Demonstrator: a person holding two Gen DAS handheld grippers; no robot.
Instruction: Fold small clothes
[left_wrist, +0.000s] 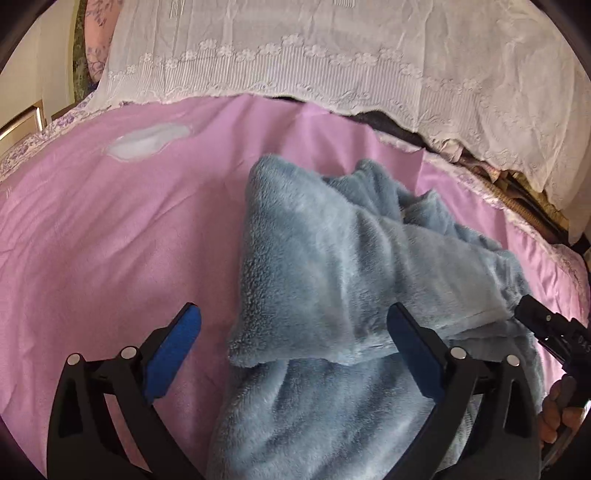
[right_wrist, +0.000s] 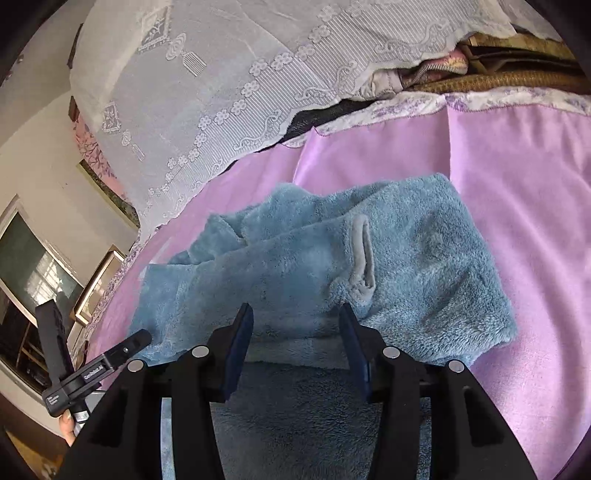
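A light blue fleece garment (left_wrist: 332, 258) lies on the pink sheet (left_wrist: 110, 240), with one part folded over the rest. My left gripper (left_wrist: 293, 325) is open wide above its near edge; the folded edge lies between the blue pads (left_wrist: 177, 343) and neither pad presses on it. In the right wrist view the same garment (right_wrist: 424, 258) shows a pale pocket slit (right_wrist: 364, 254). My right gripper (right_wrist: 297, 325) stands about half open over the near fold, the fleece lying flat between its fingers. Each view shows the other gripper's tip at the garment's edge: right gripper (left_wrist: 532, 314), left gripper (right_wrist: 136, 339).
A white lace cover (left_wrist: 332, 55) drapes a pile along the back of the bed. Stacked fabrics and a woven mat (right_wrist: 498, 74) show under it at the right. A person's hand (left_wrist: 557, 417) holds the right gripper. Framed pictures (right_wrist: 99, 284) and a window stand past the bed's left edge.
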